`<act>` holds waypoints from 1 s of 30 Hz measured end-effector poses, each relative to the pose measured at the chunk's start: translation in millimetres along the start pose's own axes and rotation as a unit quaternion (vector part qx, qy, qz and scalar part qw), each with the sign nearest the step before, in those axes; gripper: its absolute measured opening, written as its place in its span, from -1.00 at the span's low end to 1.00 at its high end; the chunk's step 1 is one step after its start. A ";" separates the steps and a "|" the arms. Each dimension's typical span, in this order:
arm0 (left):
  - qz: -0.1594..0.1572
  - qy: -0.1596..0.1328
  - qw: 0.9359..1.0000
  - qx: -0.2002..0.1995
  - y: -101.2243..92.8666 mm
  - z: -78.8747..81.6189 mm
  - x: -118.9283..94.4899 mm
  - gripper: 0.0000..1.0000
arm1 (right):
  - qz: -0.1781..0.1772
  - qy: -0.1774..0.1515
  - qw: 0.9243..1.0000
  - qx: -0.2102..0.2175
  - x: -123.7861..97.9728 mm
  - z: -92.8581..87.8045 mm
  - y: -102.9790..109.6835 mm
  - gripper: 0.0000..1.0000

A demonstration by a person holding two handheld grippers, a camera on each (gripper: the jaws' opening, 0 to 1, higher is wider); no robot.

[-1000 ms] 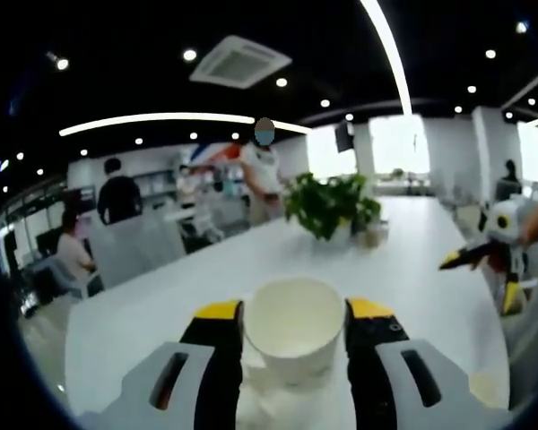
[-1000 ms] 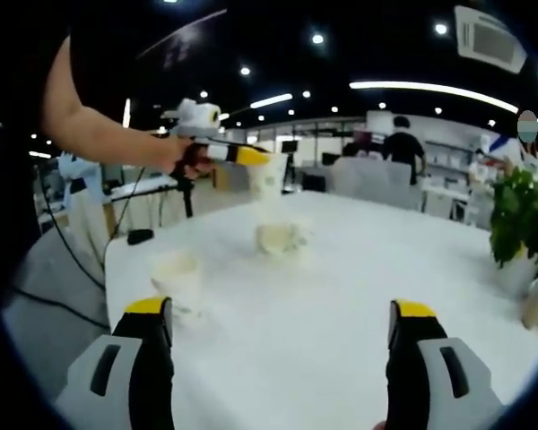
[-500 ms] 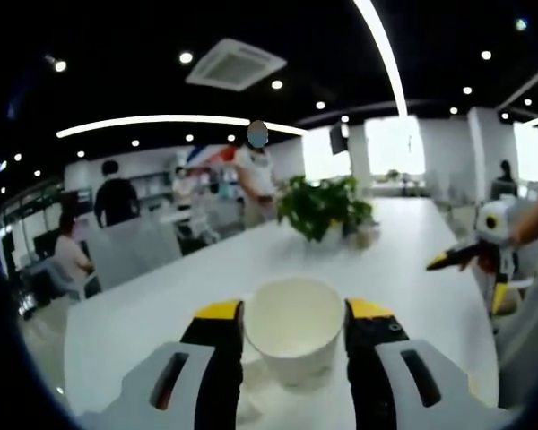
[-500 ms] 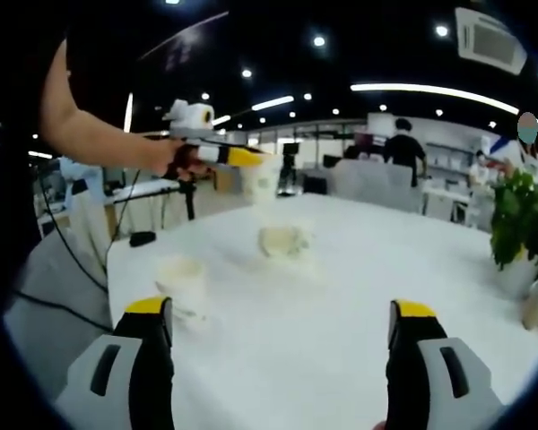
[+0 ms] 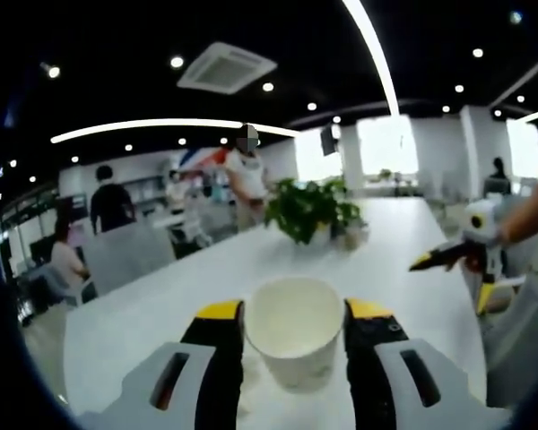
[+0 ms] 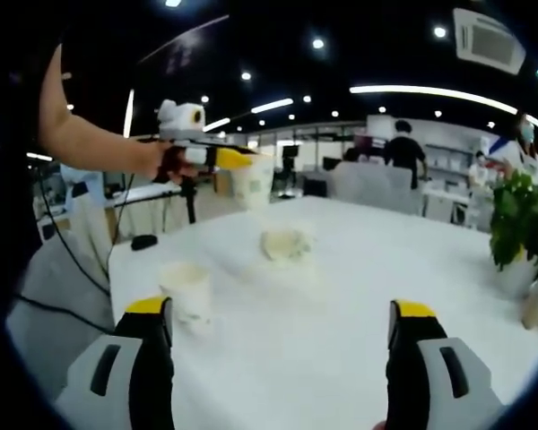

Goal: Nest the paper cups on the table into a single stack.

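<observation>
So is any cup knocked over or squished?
One looks odd: the far cup on the table seems crumpled or tipped, though it is blurry. The near cup stands upright, and the left gripper holds another cup upright.

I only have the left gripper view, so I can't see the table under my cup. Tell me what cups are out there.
Observer: The right gripper view shows one paper cup standing upright on the white table, near that view's left jaw.
Operator: Report any others.
Observer: A second cup sits farther back on the table; it is too blurred to tell how it lies.
Operator: Place my held cup against those.
Observer: Your left gripper holds its cup in the air above the table, over and slightly left of that second cup in the right gripper view.
Operator: Give me the right gripper's state.
Observer: The right gripper is open, nothing between its jaws.
</observation>
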State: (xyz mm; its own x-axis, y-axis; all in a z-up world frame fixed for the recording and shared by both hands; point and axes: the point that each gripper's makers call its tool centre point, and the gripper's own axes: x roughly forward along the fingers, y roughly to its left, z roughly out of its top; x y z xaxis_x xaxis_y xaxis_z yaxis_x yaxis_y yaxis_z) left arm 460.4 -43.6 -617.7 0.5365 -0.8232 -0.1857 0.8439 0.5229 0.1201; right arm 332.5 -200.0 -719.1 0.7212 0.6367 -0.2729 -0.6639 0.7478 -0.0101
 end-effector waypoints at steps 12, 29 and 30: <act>-0.004 -0.008 1.000 0.002 -15.6 6.6 -7.5 -0.17 | 0.000 0.001 1.000 -0.003 -6.4 0.2 3.4 0.97; -0.010 -0.017 1.000 -0.007 -37.6 8.5 -20.6 -0.19 | -0.001 -0.002 1.000 -0.003 -7.4 2.3 6.3 0.97; -0.010 -0.018 1.000 -0.007 -38.9 8.7 -21.7 -0.19 | -0.001 -0.002 1.000 -0.003 -7.4 1.9 6.1 0.97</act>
State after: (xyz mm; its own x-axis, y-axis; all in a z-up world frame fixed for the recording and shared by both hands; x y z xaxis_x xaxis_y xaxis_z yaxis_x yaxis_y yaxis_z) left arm 415.9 -48.0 -609.9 0.5197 -0.8406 -0.1529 0.8543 0.5094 0.1034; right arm 323.6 -199.7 -715.3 0.7232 0.6362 -0.2687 -0.6639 0.7476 -0.0167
